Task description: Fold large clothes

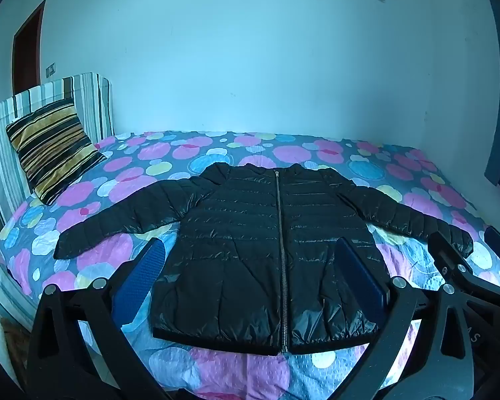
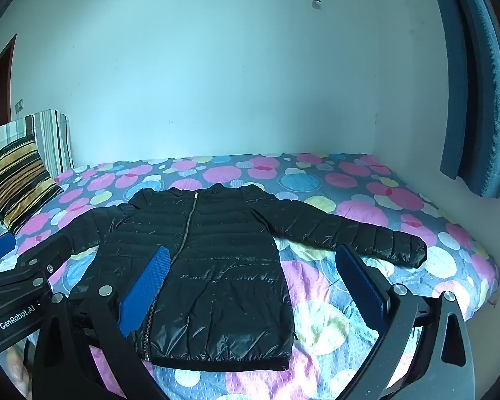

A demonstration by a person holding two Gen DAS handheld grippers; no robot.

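Observation:
A black puffer jacket (image 1: 250,206) (image 2: 223,226) lies flat on the bed, front up, zipped shut, with both sleeves spread out to the sides and its hem toward me. My left gripper (image 1: 250,246) stands wide open in front of the jacket's lower body, its blue pads (image 1: 143,273) apart with nothing gripped. My right gripper (image 2: 253,251) is also wide open, over the jacket's right half and the sheet beside it. In each wrist view the other gripper shows at the edge, the right gripper (image 1: 465,236) by the right cuff and the left gripper (image 2: 30,243) near the left sleeve.
The bed sheet (image 2: 366,206) carries pink, blue and yellow circles. A striped pillow (image 1: 53,146) leans on the striped headboard (image 1: 90,100) at the left. A pale wall runs along the bed's far side. A blue curtain (image 2: 473,100) hangs at the right.

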